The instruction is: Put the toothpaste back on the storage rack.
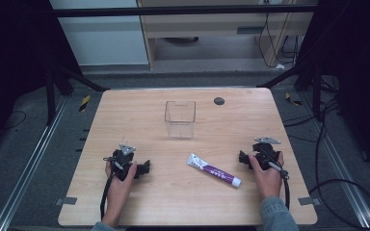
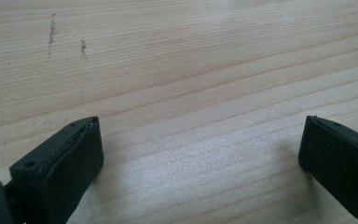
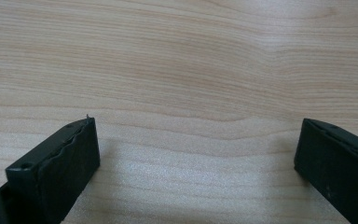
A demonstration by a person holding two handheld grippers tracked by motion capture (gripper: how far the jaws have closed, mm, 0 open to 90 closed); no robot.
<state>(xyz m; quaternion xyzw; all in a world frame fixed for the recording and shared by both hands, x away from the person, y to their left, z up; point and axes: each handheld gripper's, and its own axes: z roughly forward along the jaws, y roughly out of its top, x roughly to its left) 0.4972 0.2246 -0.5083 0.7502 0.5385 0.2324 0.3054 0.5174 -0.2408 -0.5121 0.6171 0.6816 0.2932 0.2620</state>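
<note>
One wooden tabletop (image 1: 183, 202) carries everything here, and the clear container standing on it serves as the landmark. There is one clear container (image 1: 179, 119), a square-sided, open-topped box, upright on the far half of the tabletop near its middle. Beyond it and to its right, near the far edge, sits one small dark round disc (image 1: 218, 101).

Two grippers rest on the tabletop, each held in a hand. The left gripper (image 1: 144, 168) lies nearer the person than the container and to its left, well apart from it, with its jaws turned toward the middle of the tabletop. In the left gripper view its jaws stand wide apart with bare wood grain between them; they hold nothing. The right gripper (image 1: 242, 157) lies nearer than the container and to its right, also well apart, its jaws turned inward too. In the right gripper view its jaws are likewise spread wide over bare wood, empty.

One tube (image 1: 214, 170), white with a purple band along its body, lies flat on the tabletop nearer than the container and a little to its right, between the two grippers and closer to the right one, touching neither. Its long axis runs diagonally: the flat crimped end points back toward the container, and the white capped end points toward the near right.
</note>
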